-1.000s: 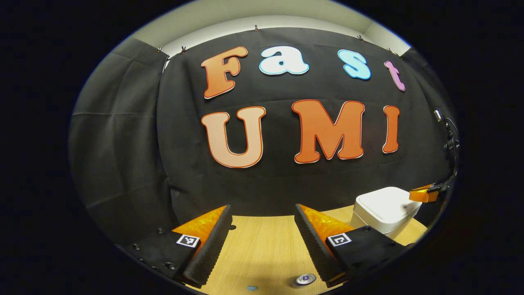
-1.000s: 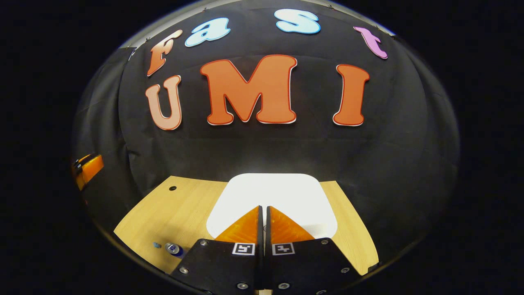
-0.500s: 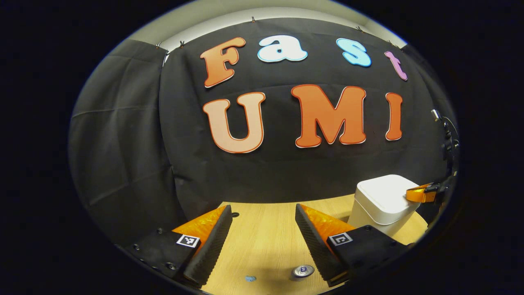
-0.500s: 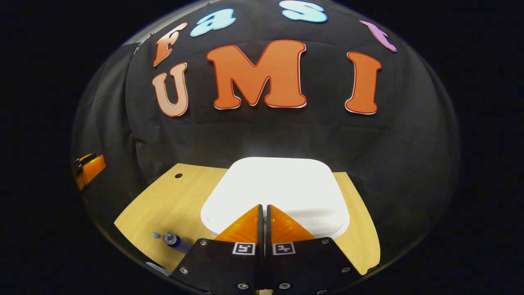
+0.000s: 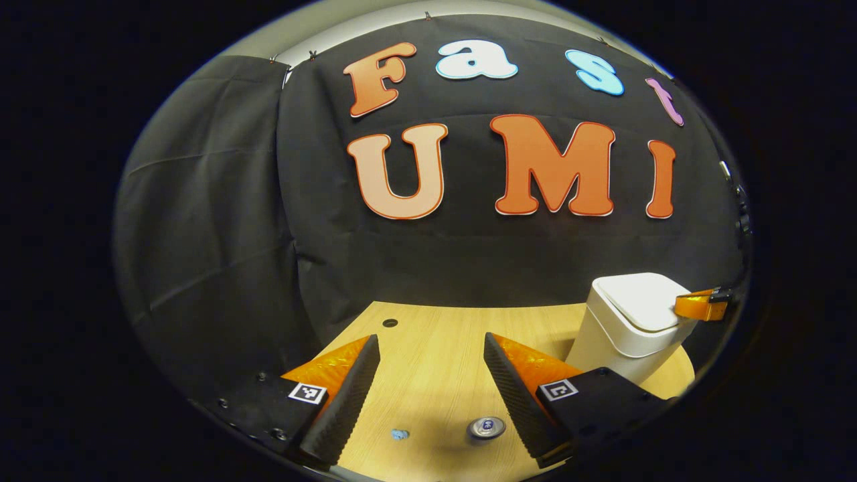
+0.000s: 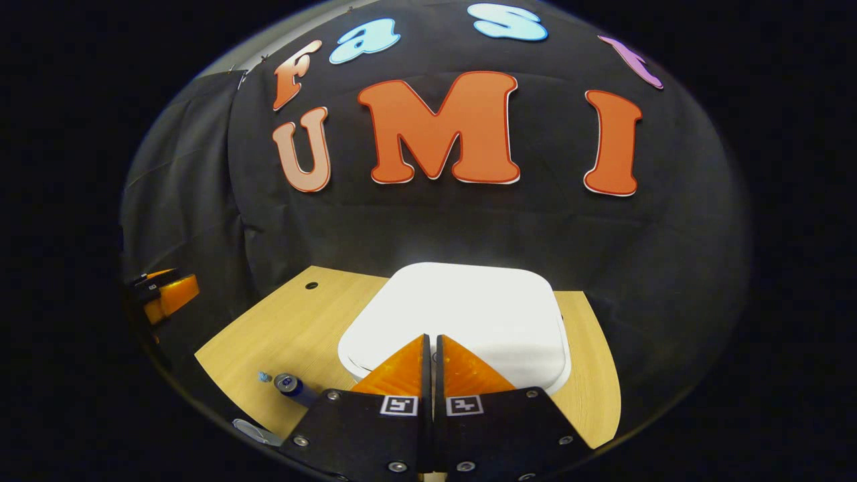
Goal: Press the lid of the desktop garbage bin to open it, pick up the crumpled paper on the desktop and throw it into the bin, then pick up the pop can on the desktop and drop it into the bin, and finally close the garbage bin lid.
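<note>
The white desktop bin [image 5: 622, 335] stands at the table's right end. A thin gap shows under the near edge of its lid [image 6: 469, 308]. My right gripper [image 6: 432, 338] is shut, empty, with its tips at the lid's near edge; it also shows as the right gripper [image 5: 699, 304] over the lid. The pop can [image 5: 487, 426] stands upright on the table, and the can [image 6: 289, 385] lies left of the bin. My left gripper [image 5: 432, 341] hangs open above the table, just behind the can. A pale object [image 6: 258, 432], perhaps the crumpled paper, lies at the table's near edge.
The wooden table [image 5: 435, 335] has a cable hole [image 5: 390, 323] near its back left corner. A small blue scrap [image 5: 400, 434] lies left of the can. The black cloth wall stands close behind the table. The left gripper [image 6: 167, 294] hovers far left.
My right gripper went down onto the lid, then rose slightly, and the lid's near edge now stands a little raised. My left gripper's view tipped downward, showing more table.
</note>
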`<action>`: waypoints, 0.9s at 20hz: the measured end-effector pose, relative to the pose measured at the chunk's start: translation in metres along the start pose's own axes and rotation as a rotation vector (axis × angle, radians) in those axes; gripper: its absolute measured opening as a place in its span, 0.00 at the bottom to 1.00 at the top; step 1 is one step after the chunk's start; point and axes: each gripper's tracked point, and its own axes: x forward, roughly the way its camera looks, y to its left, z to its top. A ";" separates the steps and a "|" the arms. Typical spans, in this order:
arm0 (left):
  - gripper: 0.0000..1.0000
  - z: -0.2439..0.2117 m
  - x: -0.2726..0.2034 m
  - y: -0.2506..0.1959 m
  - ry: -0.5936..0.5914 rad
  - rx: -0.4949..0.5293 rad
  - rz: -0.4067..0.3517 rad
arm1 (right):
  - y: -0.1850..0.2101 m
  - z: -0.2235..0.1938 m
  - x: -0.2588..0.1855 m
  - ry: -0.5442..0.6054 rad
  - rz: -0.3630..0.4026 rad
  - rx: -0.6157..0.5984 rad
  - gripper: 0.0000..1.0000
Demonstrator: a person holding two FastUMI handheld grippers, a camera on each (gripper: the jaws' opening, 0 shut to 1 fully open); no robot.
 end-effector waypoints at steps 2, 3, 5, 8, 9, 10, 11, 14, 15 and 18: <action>0.99 -0.010 0.006 0.008 0.025 -0.011 0.005 | 0.002 0.022 -0.008 -0.094 -0.009 -0.045 0.01; 0.94 -0.018 0.010 0.012 0.052 -0.030 -0.003 | 0.007 0.035 -0.010 -0.147 -0.001 -0.077 0.01; 1.00 -0.038 0.016 0.013 0.124 -0.096 -0.028 | 0.022 0.042 -0.009 -0.186 0.044 -0.138 0.06; 0.99 -0.069 0.025 0.023 0.225 -0.126 -0.051 | 0.033 0.067 -0.013 -0.249 0.035 -0.155 0.28; 1.00 -0.080 0.029 0.031 0.247 -0.116 -0.052 | 0.041 0.079 -0.019 -0.292 0.037 -0.158 0.31; 0.99 -0.087 0.034 0.036 0.271 -0.106 -0.054 | 0.049 0.091 -0.024 -0.340 0.044 -0.169 0.41; 0.99 -0.098 0.042 0.039 0.299 -0.101 -0.057 | 0.058 0.101 -0.025 -0.370 0.053 -0.190 0.47; 0.95 -0.133 0.053 0.050 0.385 -0.095 -0.078 | 0.067 0.105 -0.021 -0.366 0.030 -0.220 0.71; 0.99 -0.142 0.057 0.051 0.411 -0.085 -0.084 | 0.075 0.108 -0.023 -0.371 0.033 -0.221 0.74; 0.97 -0.181 0.060 0.046 0.489 -0.057 -0.106 | 0.097 0.105 -0.025 -0.378 0.058 -0.214 0.83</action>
